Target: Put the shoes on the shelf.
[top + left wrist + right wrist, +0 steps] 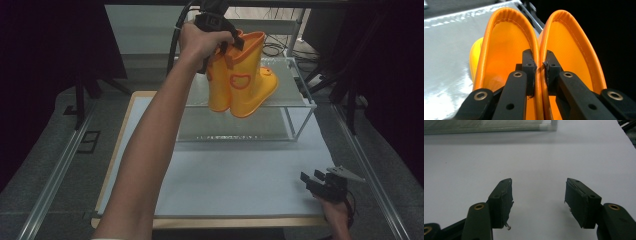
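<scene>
At the left of the high view, a pair of orange rubber boots (243,80) is held in the air by the left tongs (231,42), above the upper level of a two-tier glass shelf (295,102); both inner cuffs are pinched together between the clenched jaws. Toward the right, the right tongs (312,178) are held released, with nothing between them, low over the white bench (240,180)

Both forearms are showing bare; the black left gripper (231,44) is trailing a thick cable, the black right gripper (312,178) is wearing a grey three-cornered plate, brass rivets glinting.
</scene>
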Demonstrator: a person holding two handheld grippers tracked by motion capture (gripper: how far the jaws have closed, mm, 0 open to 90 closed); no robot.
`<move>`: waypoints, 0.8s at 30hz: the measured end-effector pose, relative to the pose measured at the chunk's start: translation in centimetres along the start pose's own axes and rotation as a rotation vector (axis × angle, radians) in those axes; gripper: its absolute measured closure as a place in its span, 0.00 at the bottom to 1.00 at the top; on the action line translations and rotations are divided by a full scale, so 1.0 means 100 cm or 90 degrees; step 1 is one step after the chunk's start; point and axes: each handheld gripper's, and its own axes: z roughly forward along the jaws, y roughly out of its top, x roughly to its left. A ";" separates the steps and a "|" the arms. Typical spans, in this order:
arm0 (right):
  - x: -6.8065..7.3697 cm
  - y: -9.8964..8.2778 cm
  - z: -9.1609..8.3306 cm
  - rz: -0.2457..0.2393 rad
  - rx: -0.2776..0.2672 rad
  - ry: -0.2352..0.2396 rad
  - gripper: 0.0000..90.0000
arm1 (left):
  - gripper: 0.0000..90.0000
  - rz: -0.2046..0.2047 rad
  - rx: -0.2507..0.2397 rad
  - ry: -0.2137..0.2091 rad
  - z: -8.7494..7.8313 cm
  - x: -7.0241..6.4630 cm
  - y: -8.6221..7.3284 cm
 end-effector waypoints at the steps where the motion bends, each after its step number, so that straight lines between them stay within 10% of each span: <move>1: 0.000 0.000 0.000 0.000 0.002 0.000 0.43 | 0.91 -0.004 -0.002 0.002 0.000 0.002 0.002; 24: 0.002 -0.001 0.003 -0.010 0.013 -0.005 0.43 | 0.91 -0.089 -0.056 0.098 0.037 0.049 0.018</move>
